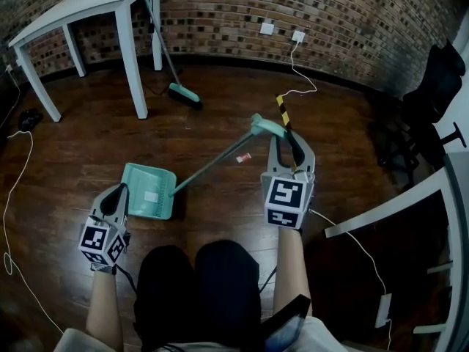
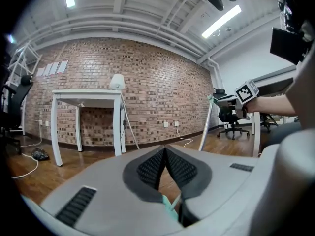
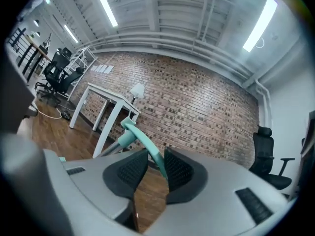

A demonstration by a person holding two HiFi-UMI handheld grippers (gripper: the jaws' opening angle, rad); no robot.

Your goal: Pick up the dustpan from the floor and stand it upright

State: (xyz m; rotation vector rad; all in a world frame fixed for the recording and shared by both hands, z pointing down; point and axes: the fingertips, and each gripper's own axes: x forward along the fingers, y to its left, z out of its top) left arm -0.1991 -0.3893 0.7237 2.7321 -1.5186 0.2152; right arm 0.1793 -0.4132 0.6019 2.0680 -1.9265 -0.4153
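Knees point(image 1: 198, 284) below dustpan point(image 1: 149, 190) — broom point(image 1: 184, 94), table point(image 1: 80, 6) beyond

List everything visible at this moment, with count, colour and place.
long-handled plastic dustpan: one, teal pan with a grey pole, centre floor, handle end raised
broom: one, teal head, leaning by the far table
four-legged table: one, white, upper left
second table: one, white, edge at right
office chair: one, black, far right
wall sockets: two, white, on the brick wall
cables: several, white, along the floor
striped strip: one, black and yellow, beyond the right gripper
small scrap: one, red and white, floor under the pole
legs: two, dark trousers, bottom centre
left gripper: grey, closed on the pan's edge
right gripper: grey, closed on the teal handle grip
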